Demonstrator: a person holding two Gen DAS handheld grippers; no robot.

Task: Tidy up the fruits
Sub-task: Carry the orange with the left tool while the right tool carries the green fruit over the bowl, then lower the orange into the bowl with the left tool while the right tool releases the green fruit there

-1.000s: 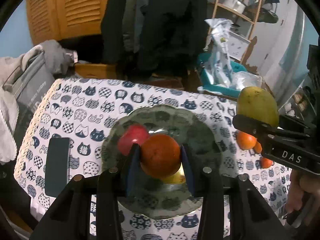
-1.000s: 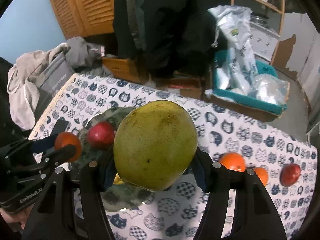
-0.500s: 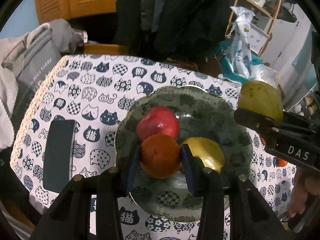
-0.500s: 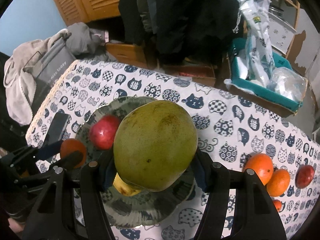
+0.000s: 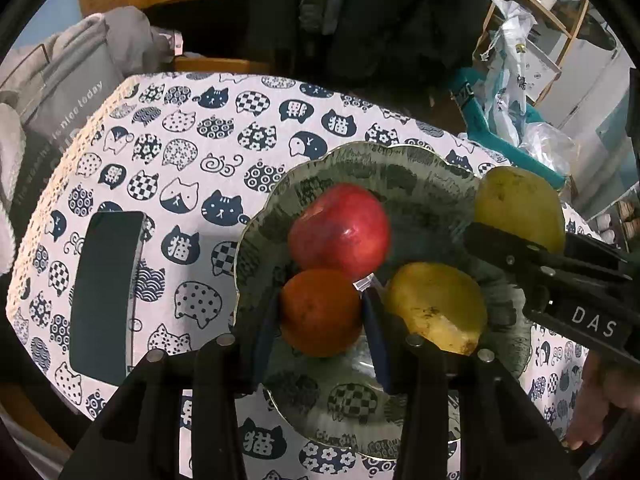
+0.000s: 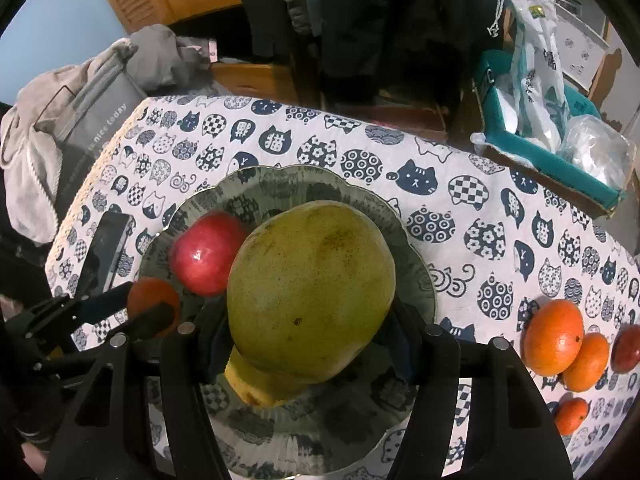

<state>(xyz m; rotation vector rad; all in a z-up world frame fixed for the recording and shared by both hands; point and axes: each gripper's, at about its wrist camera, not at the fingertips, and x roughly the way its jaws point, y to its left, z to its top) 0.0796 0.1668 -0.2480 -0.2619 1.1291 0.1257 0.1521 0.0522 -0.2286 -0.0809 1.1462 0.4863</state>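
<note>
On the plate (image 6: 416, 264) we count one red apple (image 6: 204, 252) and one yellow fruit (image 6: 252, 388). Right of the plate, three oranges (image 6: 554, 336) and a dark red fruit (image 6: 626, 348) lie on the cat-print tabletop (image 6: 460, 216); a dark phone (image 5: 104, 292) lies left of it. Our left gripper (image 5: 320, 316), angled down over the plate, clamps an orange (image 5: 320, 312). Our right gripper (image 6: 312, 340) clamps a green mango (image 6: 312, 292) above the plate.

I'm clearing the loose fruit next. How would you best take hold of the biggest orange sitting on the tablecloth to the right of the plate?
Probably grip the big orange across its widest middle, coming down from above. One gripper finger takes the open left side toward the plate, the other its far top edge, since a smaller orange touches its lower right.
</note>
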